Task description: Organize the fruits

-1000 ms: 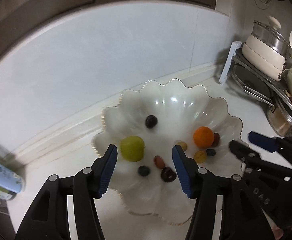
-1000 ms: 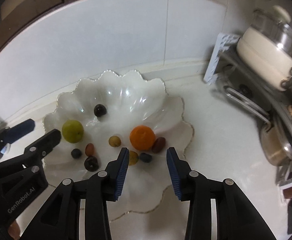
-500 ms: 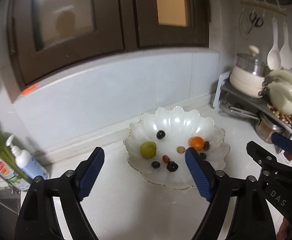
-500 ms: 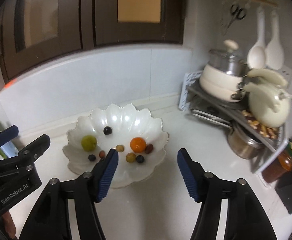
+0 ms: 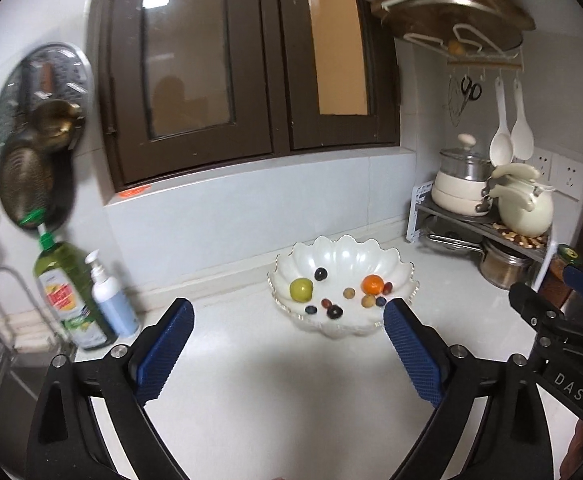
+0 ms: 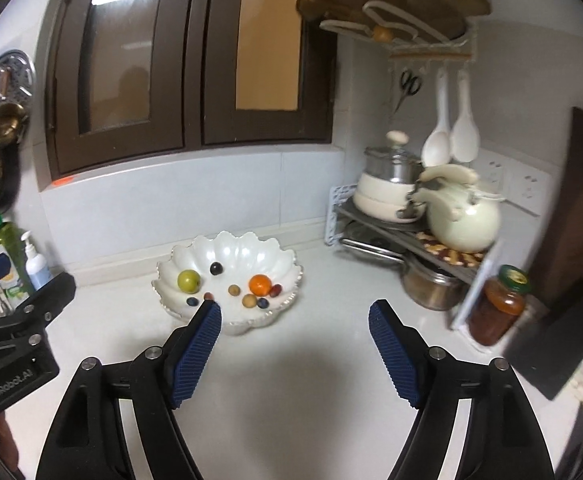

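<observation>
While both claws, left [image 5: 287, 338] and right [image 6: 294, 346], have just spread wide and empty, nine fruits sit in one bowl [image 5: 343, 254].

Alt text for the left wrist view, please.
The open, empty left tool points at a white scalloped bowl of small fruits, among them a green one and an orange, on a white counter. Soap bottles stand left, a pot rack right.

To my left I see a green detergent bottle [image 5: 69, 296] beside a white pump bottle [image 5: 111, 300]; to my right, a cream kettle [image 6: 463, 216], a honey jar [image 6: 499, 304].
</observation>
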Motion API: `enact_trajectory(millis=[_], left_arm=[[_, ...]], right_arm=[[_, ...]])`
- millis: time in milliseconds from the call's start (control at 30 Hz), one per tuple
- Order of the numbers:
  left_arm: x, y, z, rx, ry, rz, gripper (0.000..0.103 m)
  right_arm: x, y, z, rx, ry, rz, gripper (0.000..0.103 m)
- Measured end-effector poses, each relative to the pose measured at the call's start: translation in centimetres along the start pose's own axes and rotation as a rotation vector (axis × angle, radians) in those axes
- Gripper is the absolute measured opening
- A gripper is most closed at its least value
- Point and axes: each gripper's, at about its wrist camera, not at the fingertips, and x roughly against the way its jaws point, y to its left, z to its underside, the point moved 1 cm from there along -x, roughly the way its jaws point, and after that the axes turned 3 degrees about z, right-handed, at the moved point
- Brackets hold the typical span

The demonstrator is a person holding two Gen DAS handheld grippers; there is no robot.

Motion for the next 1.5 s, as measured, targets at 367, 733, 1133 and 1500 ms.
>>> enact_trajectory(millis=[367, 733, 1133, 1500], left_arm=[[12.4, -0.3, 5.6, 0.022, -0.017, -0.044, 0.103], [20.4, -0.3, 8.4, 0.035, -0.063, -0.071, 0.103], [25.6, 0.4, 9.4, -0.001, -0.103, -0.027, 0.103], [29.5, 1.0, 10.1, -0.05, -0.158, -0.052, 0.103]], right_arm=[[12.0, -3.2, 5.0, 0.014, -0.058, -0.031, 0.082], [19.3, -4.6, 8.1, 0.011, -0.078, -0.039, 0.082], [25.1, -4.0, 9.6, -0.015, -0.114, -0.023, 0.082], [28.8, -3.9, 10.4, -0.03, -0.135, 0.008, 0.082]])
